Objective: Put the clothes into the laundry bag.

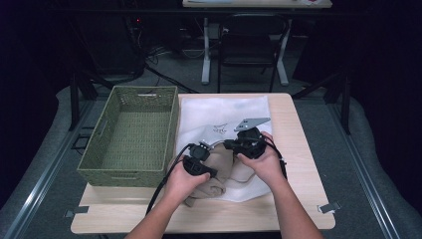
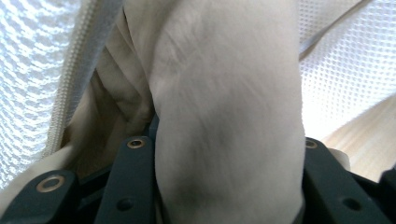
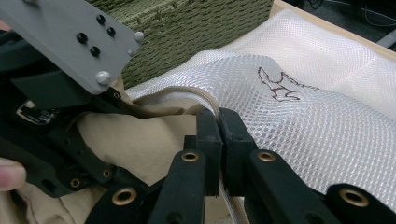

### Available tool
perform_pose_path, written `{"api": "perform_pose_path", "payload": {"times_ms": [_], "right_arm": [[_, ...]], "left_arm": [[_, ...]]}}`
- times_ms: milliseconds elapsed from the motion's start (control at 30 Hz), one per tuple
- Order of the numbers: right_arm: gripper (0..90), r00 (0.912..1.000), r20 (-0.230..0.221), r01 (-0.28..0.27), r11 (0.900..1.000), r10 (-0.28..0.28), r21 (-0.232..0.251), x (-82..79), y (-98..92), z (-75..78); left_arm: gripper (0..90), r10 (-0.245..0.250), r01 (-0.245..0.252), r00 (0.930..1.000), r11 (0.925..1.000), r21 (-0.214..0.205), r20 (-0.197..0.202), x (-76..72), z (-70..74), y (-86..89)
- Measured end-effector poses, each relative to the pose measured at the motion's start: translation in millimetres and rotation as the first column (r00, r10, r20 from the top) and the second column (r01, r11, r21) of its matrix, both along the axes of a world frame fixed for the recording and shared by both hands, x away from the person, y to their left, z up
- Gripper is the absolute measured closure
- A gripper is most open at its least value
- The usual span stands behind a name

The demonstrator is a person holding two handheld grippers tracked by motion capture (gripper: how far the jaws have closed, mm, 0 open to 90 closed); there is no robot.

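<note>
A white mesh bag (image 1: 224, 112) with a small brown emblem lies flat on the wooden table (image 1: 293, 199). A beige garment (image 1: 214, 186) sits bunched at its near open end. My left gripper (image 1: 203, 152) is shut on a thick roll of that garment (image 2: 224, 116), which bulges between the jaws beside the bag's zipper (image 2: 70, 84). My right gripper (image 3: 218, 116) is shut on the bag's beige-trimmed mouth edge and holds it raised over the cloth (image 3: 154, 144). The left gripper's black body (image 3: 51, 140) lies close in front of it.
A green woven basket (image 1: 144, 88) stands on the table's left half, touching the bag's left side. Bare wood runs along the table's right and front edges. A black chair (image 1: 249, 40) and another table stand farther back on the floor.
</note>
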State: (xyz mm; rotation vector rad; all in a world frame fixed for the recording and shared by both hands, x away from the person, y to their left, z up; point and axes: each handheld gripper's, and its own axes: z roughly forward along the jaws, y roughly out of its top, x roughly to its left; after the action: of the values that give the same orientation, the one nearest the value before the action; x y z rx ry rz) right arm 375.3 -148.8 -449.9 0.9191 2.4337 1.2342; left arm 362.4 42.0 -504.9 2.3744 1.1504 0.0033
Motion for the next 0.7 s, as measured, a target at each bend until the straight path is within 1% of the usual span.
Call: {"api": "perform_pose_path", "payload": {"times_ms": [100, 267, 367, 500, 567, 700], "right_arm": [[87.7, 1.0, 0.001, -0.001, 1.0, 0.001, -0.001, -0.1, -0.2, 0.1], [87.7, 1.0, -0.001, 0.002, 1.0, -0.002, -0.003, -0.3, -0.1, -0.5], [87.7, 1.0, 0.0, 0.001, 1.0, -0.001, -0.003, -0.4, -0.5, -0.4], [87.7, 1.0, 0.001, 0.002, 1.0, -0.002, -0.005, -0.6, -0.5, -0.5], [87.7, 1.0, 0.001, 0.002, 1.0, -0.002, -0.006, -0.8, -0.3, -0.7], [87.7, 1.0, 0.003, 0.001, 1.0, -0.001, -0.009, -0.8, -0.3, -1.0]], "left_arm": [[57.9, -0.005, 0.005, 1.0, 0.9997, 0.026, -0.005, -0.5, -4.2, -3.4], [56.6, 0.003, -0.003, 1.0, 0.9992, 0.039, -0.004, -1.0, -6.5, -6.7], [55.7, -0.005, 0.005, 0.9999, 0.9991, 0.042, -0.012, -0.2, -8.2, -6.8], [52.3, 0.01, -0.01, 0.9997, 0.9991, 0.041, -0.022, -0.2, -10.6, -7.4], [50.7, 0.007, -0.006, 0.9998, 0.999, 0.044, -0.017, -0.3, -11.5, -7.7], [43.9, 0.014, -0.013, 0.9996, 0.9993, 0.034, -0.023, -0.2, -14.0, -7.5]]}}
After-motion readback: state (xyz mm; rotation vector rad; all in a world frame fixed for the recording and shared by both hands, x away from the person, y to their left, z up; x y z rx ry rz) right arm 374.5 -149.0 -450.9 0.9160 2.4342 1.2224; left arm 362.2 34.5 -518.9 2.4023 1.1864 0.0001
